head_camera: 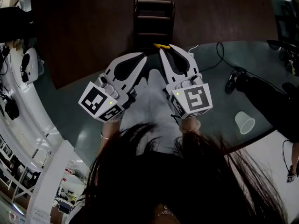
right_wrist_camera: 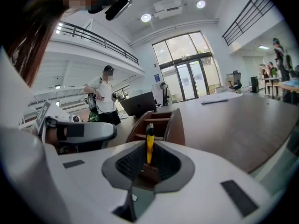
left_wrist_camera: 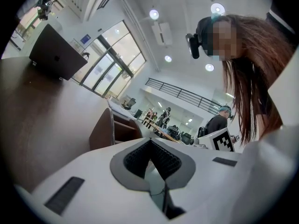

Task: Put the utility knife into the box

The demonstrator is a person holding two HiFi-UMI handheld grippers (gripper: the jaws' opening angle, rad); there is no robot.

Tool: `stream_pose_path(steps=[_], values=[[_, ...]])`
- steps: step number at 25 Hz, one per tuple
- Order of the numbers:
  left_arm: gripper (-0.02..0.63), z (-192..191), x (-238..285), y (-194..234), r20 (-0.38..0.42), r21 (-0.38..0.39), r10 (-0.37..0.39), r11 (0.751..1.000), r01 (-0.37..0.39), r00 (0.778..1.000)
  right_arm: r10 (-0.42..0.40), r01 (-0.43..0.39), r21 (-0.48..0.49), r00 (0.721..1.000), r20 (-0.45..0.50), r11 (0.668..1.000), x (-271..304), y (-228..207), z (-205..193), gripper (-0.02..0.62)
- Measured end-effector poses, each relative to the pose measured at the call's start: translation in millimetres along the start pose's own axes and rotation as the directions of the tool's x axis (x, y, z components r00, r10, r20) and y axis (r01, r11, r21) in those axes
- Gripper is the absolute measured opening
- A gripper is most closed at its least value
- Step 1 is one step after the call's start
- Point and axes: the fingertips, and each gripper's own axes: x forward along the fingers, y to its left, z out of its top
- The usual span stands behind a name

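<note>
My right gripper [head_camera: 164, 49] is shut on a yellow and black utility knife [right_wrist_camera: 149, 143], which stands upright between its jaws. In the head view only the knife's yellow tip [head_camera: 162, 45] pokes out past the fingers. My left gripper [head_camera: 144, 57] is held beside it, tips close together, jaws shut with nothing between them [left_wrist_camera: 150, 143]. Both are raised in front of the person and point toward a wooden chair [head_camera: 154, 20]. No box shows in any view.
The chair stands at a dark brown table [head_camera: 93, 31] with a laptop [right_wrist_camera: 140, 104] on it. At right, a glass table [head_camera: 219, 92] holds a clear plastic cup [head_camera: 244, 122], cables and a black object [head_camera: 233, 78]. People stand in the background.
</note>
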Motion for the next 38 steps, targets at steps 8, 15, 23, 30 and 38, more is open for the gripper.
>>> stream_pose_path(steps=[8, 15, 23, 30, 38], values=[[-0.014, -0.5, 1.3, -0.3, -0.005, -0.003, 0.004, 1.0, -0.004, 1.0, 0.02, -0.02, 0.019, 1.0, 0.005, 1.0, -0.1, 0.8, 2.9, 0.054], [-0.014, -2.1, -0.3, 0.7, -0.003, -0.01, 0.01, 1.0, -0.01, 1.0, 0.017, -0.017, 0.013, 1.0, 0.023, 1.0, -1.5, -1.7, 9.5, 0.087], [-0.014, 20.2, 1.4, -10.9, 0.022, 0.025, -0.001, 1.0, 0.0, 1.0, -0.004, 0.006, -0.019, 0.996, 0.085, 1.0, -17.3, -1.6, 43.8, 0.087], [-0.014, 60.6, 1.3, -37.8, 0.071, 0.077, -0.017, 0.997, 0.011, 0.997, 0.004, 0.005, -0.055, 0.989, 0.149, 0.998, -44.6, 5.6, 89.7, 0.086], [-0.014, 112.9, -3.3, -68.3, 0.122, 0.175, -0.049, 0.984, 0.027, 0.991, 0.037, -0.004, -0.135, 0.969, 0.244, 0.991, -69.7, 22.8, 148.7, 0.049]])
